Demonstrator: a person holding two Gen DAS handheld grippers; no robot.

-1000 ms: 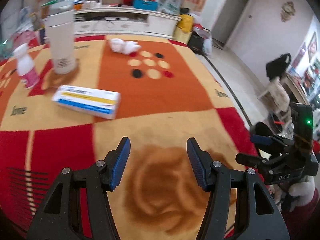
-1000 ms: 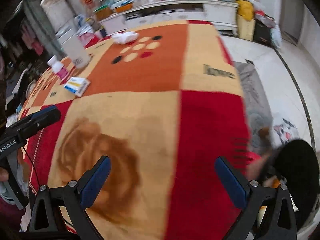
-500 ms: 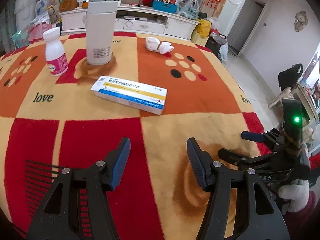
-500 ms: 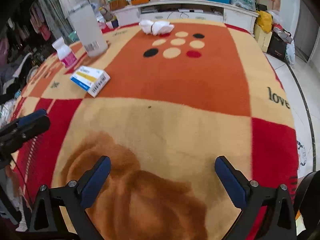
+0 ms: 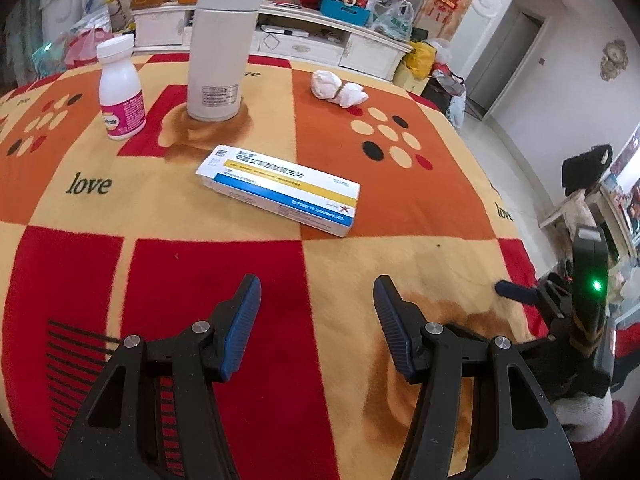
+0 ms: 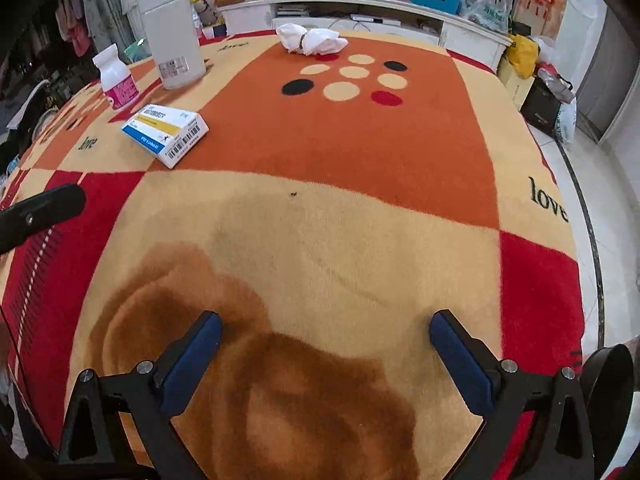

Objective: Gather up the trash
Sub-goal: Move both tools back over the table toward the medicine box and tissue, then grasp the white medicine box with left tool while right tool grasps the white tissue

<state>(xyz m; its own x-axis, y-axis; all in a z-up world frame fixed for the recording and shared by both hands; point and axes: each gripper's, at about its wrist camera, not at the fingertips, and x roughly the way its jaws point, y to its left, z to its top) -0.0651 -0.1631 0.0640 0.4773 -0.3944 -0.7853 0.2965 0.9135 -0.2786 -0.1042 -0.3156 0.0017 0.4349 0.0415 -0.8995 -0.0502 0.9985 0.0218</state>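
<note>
Trash: crumpled tissue wad lies at the desk's far side, right of the white flask, beyond the medicine box.
Left tool: your jaws stand apart, empty.
Right tool: wide apart, empty; you're likely nearer the wad.
Axis: wad's length runs left-right.

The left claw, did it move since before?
Yes. The left claw swung left and closer: the medicine box now sits straight ahead, with the tall white bottle behind it.
</note>
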